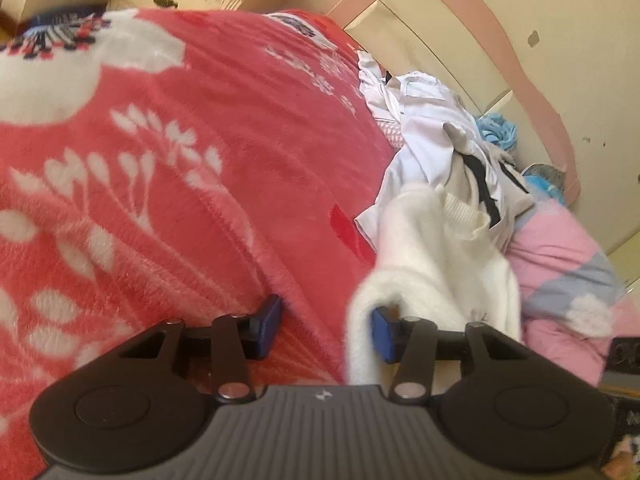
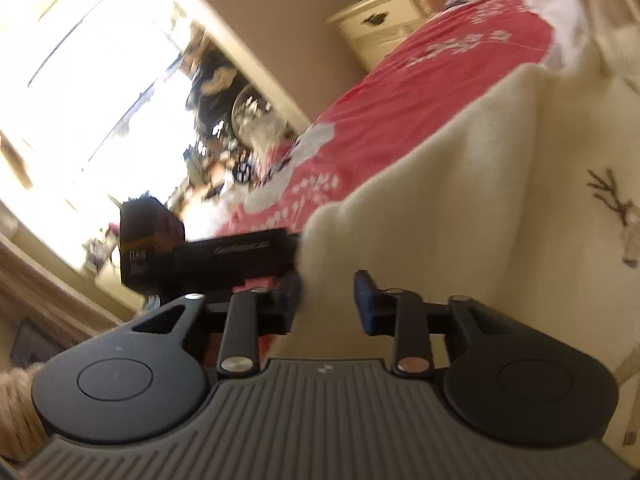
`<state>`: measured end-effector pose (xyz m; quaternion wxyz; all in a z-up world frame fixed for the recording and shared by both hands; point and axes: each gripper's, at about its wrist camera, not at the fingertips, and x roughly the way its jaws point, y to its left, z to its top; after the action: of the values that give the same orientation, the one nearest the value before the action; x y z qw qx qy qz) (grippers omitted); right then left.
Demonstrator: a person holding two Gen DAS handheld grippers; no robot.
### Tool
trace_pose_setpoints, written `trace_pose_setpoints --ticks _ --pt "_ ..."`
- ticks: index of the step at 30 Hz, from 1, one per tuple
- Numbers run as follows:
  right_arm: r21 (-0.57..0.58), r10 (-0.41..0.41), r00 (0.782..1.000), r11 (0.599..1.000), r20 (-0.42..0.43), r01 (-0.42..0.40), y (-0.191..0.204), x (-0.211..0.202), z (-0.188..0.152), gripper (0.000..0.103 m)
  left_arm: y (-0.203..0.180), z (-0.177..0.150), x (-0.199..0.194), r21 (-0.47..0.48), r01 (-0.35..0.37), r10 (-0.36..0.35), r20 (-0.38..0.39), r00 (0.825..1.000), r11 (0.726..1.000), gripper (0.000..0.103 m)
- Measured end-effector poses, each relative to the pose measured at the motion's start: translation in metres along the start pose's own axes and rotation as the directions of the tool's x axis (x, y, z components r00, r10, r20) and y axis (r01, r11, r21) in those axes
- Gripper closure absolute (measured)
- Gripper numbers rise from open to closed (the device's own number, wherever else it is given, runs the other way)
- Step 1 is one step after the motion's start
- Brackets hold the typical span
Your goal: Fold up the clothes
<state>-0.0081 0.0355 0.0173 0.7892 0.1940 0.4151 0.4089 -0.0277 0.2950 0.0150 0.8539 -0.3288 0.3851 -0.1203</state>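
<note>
Fingers (image 1: 267,322) of the left gripper (image 1: 326,326) stand apart over the red blanket (image 1: 208,168) on the bed, the cream sweater (image 1: 436,264) touching one pad, unclamped. Right gripper (image 2: 328,300) is parted at the sweater's (image 2: 460,184) edge. No containers visibly hold anything.

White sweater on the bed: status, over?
Left gripper and right gripper: jaws open, nothing clamped. White sweater unfolded on red blanket. Clothes pile beyond.
</note>
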Motion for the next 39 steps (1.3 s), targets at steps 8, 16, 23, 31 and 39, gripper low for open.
trace_pose_setpoints --ticks 8,16,23,31,39 --pt "-0.131 -0.191 0.973 0.976 -0.129 0.174 -0.001 0.036 -0.020 0.073 0.010 0.004 -0.010 -0.047 -0.005 0.004 -0.021 1.000 0.999 0.063" --pt "-0.155 -0.253 0.967 0.958 -0.045 0.243 0.007 0.021 -0.011 0.073 -0.001 0.012 -0.065 -0.020 -0.134 0.136 0.129 0.982 0.991 0.047" --pt "-0.133 -0.285 0.959 0.950 0.002 0.282 0.010 0.010 -0.016 0.073 -0.059 -0.003 -0.047 0.139 -0.021 0.011 0.074 0.997 0.990 0.046" --pt "-0.002 -0.473 0.851 0.874 0.226 0.486 -0.025 -0.129 -0.021 0.073 -0.078 -0.027 -0.004 0.278 -0.140 0.145 0.000 0.989 0.950 0.047" --pt "0.169 -0.639 0.731 0.769 0.240 0.617 -0.138 -0.164 0.031 0.074 -0.093 -0.022 0.000 0.286 -0.187 0.190 0.019 0.982 0.940 0.046"
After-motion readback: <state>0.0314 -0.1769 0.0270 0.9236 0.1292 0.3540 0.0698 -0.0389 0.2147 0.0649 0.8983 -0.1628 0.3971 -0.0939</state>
